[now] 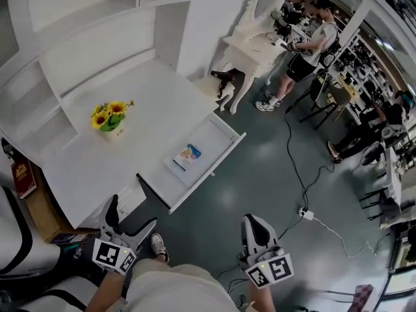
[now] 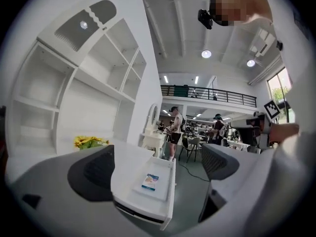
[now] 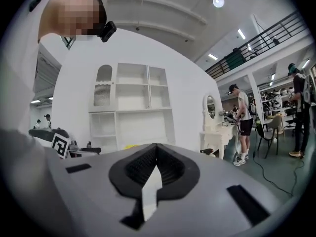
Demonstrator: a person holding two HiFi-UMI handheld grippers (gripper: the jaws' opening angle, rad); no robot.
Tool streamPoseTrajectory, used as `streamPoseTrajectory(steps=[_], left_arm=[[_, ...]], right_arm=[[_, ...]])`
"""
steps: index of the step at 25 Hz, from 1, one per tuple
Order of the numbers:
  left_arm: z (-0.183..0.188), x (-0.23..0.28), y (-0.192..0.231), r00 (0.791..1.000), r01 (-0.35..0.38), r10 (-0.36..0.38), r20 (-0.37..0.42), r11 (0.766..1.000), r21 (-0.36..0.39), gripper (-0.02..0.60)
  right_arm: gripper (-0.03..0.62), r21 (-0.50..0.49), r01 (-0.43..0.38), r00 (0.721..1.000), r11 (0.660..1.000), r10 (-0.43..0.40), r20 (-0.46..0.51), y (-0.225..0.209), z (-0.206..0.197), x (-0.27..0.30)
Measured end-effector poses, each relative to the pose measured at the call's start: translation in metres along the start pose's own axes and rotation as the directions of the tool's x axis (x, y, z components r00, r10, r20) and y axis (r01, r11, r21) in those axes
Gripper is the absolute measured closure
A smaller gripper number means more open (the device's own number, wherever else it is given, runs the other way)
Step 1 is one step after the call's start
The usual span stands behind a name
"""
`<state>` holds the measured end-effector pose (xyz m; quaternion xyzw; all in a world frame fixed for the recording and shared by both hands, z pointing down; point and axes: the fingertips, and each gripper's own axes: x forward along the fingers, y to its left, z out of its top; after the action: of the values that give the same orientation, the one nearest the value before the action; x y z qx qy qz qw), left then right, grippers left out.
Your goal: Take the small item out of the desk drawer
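The white desk has its drawer pulled out toward the floor. A small blue and white packet lies flat inside it. My left gripper hangs low at the desk's near corner, open and empty, well short of the drawer. In the left gripper view the drawer and the packet show between the wide-apart jaws of the left gripper. My right gripper is over the floor to the right, shut with nothing in it. Seen in its own view, the right gripper has its pads touching.
A pot of sunflowers stands on the desk under white shelves. A white dressing table and a standing person are beyond the drawer. A cable with a power strip lies on the floor. Chairs stand at right.
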<state>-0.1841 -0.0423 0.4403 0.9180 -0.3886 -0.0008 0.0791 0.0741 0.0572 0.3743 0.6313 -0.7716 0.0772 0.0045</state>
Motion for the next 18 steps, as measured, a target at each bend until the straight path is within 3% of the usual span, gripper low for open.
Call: streamPoseTrajectory(steps=[3,8,14,18], left_arm=[[-0.007,0.033,0.012,0.997,0.065,-0.065,-0.03,0.998,0.021,0.054],[-0.018,0.079,0.019,0.991,0.12,-0.12,-0.052,0.993,-0.004,0.054],[-0.052,0.126,0.01,0.978,0.168,-0.168,-0.121,0.986,-0.011,0.054],[-0.072,0.159,0.006,0.974,0.155,-0.148,-0.171,0.988,0.025,0.054]], right_arm=[[0.585,-0.033,0.015,0.999,0.999,-0.016,-0.032,0.008,0.001,0.03],[0.585,-0.062,0.027,0.997,0.998,-0.031,-0.069,0.007,0.0,0.06],[0.585,-0.045,0.065,0.996,0.997,-0.067,-0.064,-0.03,-0.002,0.072],[0.585,-0.011,0.048,0.997,0.999,-0.048,-0.061,-0.061,-0.01,0.082]])
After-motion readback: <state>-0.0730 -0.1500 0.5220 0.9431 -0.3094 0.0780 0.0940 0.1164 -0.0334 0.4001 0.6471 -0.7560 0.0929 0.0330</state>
